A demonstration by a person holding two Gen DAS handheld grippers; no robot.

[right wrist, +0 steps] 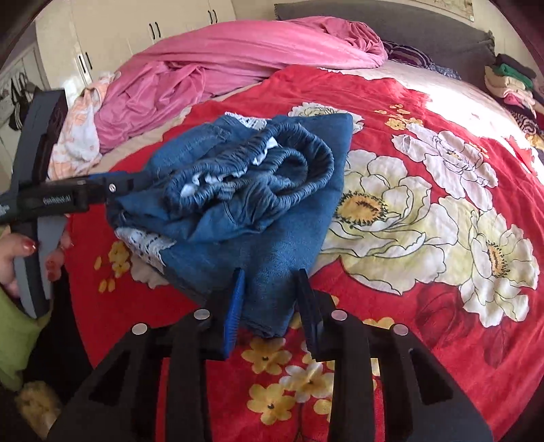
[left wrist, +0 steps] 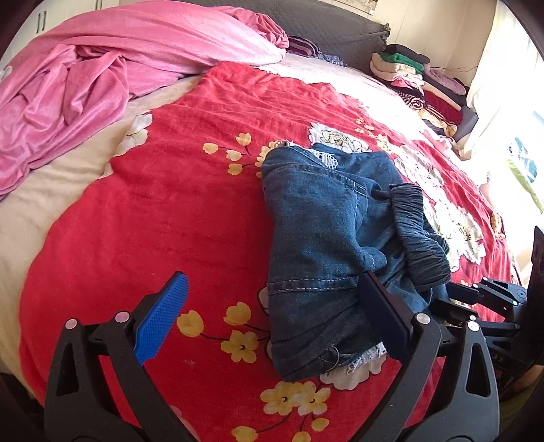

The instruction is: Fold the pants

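Blue denim pants (left wrist: 323, 238) with a gathered waistband and white lace trim lie bunched on the red floral blanket (left wrist: 153, 210). My left gripper (left wrist: 272, 316) is open; its right finger (left wrist: 384, 316) rests on the near edge of the pants, its blue-padded left finger (left wrist: 163, 316) over bare blanket. In the right wrist view the pants (right wrist: 244, 183) lie in a heap. My right gripper (right wrist: 272, 302) has its fingers on either side of the near fold of denim, a gap still between them. The left gripper (right wrist: 112, 187) also shows at the heap's left side.
A pink velvet cover (left wrist: 112, 78) is piled at the head of the bed. Stacked folded clothes (left wrist: 418, 81) sit at the far right corner. A grey headboard (right wrist: 408, 27) and cream wardrobe doors (right wrist: 142, 30) stand behind. A person's hand (right wrist: 20, 251) holds the left gripper.
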